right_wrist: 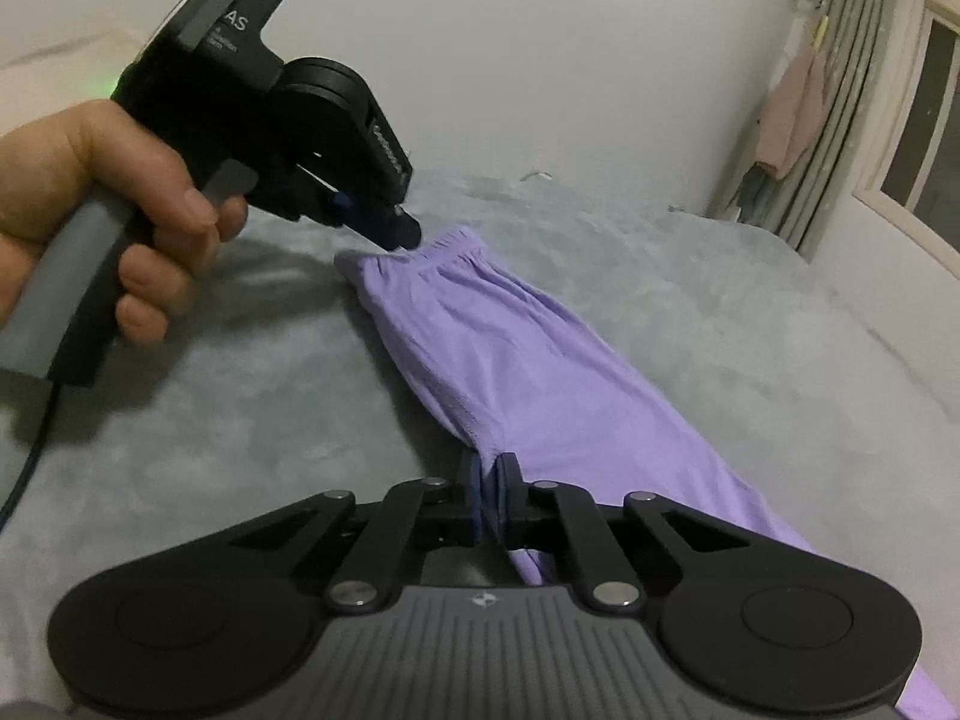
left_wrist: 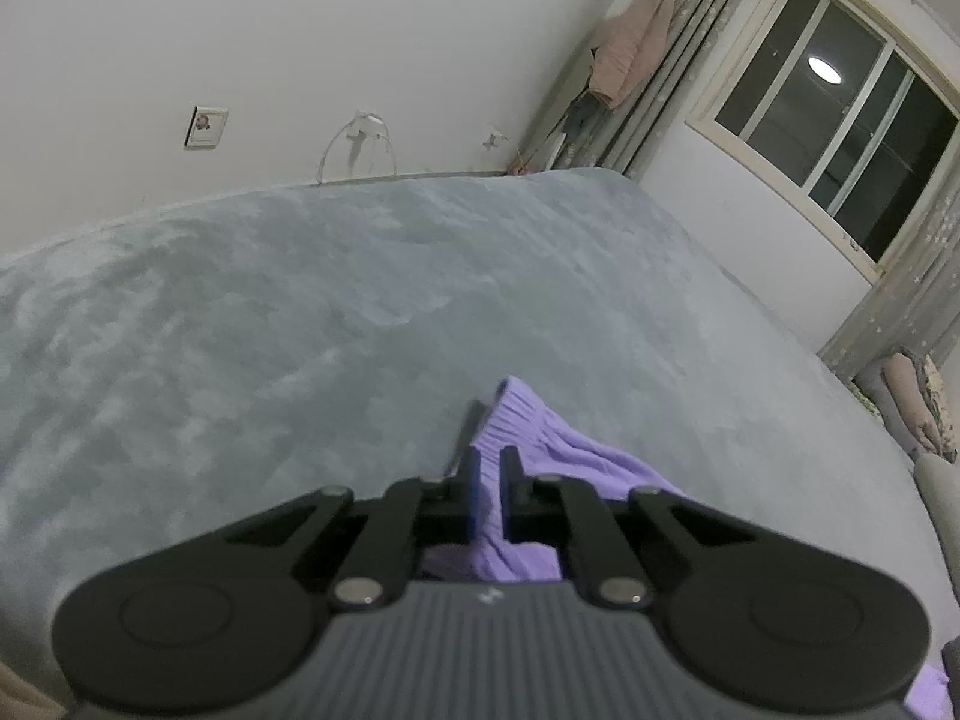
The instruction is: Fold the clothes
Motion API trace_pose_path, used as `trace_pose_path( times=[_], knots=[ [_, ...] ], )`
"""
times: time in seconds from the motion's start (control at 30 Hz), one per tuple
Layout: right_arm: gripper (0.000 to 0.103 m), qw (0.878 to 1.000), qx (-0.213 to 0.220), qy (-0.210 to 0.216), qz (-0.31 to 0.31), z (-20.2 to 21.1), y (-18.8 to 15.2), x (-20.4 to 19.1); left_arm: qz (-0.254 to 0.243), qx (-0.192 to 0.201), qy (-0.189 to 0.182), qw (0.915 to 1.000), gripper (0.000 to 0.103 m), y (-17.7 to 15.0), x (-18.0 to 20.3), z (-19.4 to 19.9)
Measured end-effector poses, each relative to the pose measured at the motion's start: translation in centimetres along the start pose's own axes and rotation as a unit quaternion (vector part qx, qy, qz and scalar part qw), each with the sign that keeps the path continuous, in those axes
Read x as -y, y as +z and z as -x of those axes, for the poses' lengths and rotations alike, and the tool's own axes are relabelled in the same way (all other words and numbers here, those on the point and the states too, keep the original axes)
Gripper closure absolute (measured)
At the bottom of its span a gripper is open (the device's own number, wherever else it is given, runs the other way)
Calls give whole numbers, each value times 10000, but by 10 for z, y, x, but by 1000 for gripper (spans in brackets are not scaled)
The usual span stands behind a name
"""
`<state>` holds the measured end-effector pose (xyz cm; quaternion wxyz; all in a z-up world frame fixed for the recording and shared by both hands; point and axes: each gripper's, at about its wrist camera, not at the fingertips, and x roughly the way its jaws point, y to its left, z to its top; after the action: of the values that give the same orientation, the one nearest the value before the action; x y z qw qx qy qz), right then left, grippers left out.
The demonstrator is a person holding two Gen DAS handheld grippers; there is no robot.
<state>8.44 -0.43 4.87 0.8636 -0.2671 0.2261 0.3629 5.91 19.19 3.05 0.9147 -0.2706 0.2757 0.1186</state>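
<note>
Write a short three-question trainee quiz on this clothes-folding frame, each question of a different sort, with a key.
1. True or false: the purple garment lies on a grey blanket.
2. The left gripper grips the garment at its: A) gathered waistband B) far hem C) nothing.
3. Fill in: the right gripper is ____ on the garment's side edge.

Key: 1 true; 2 A; 3 shut.

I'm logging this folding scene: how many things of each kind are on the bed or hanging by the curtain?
Purple garment on the bed: 1
Tongs gripping it: 2, left and right
Pink garment hanging by the curtain: 1
Total: 4
</note>
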Motion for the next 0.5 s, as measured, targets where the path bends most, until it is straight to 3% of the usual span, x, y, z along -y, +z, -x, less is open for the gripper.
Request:
trace_pose_path(
  times=[0.33, 0.4, 0.5],
  knots=[
    [92, 9974, 1, -62, 723, -23, 6, -25, -66, -112, -78, 9999, 97, 0, 2, -3],
    [85, 9963, 25, -68, 853, -25, 8, -30, -77, -130, -71, 9999, 97, 0, 2, -3],
    [84, 9945, 60, -78, 1047, -29, 11, -36, -150, -128, -4, 9998, 97, 0, 5, -1]
  ],
)
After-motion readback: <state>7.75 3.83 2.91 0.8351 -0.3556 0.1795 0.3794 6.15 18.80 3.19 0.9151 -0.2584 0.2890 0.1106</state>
